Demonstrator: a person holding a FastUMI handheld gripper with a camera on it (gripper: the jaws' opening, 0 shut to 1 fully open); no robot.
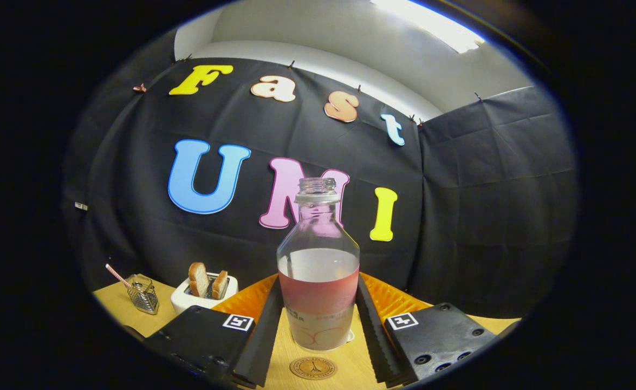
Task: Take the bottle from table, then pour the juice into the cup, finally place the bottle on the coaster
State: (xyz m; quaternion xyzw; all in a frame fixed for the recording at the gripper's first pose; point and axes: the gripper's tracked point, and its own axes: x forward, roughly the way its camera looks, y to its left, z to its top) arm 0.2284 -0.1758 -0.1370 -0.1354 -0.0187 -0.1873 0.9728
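Note:
A clear bottle (pixel 318 271) with no cap stands upright between my two fingers, about half full of pink juice. My gripper (pixel 318 311) is shut on the bottle. The left black ribbed pad (pixel 266 330) and the right one (pixel 369 325) both press on its lower sides. A round wooden coaster (pixel 312 368) lies on the wooden table (pixel 296 346), between the fingers and just nearer to me than the bottle's base. I cannot tell whether the base rests on the table or hangs a little above it.
A white toaster (pixel 201 295) with two slices of bread stands beyond the left finger. A small wire basket (pixel 143 295) with a striped straw sits further left. An orange ribbed surface (pixel 396 300) shows behind the fingers. The black cloth wall closes the back.

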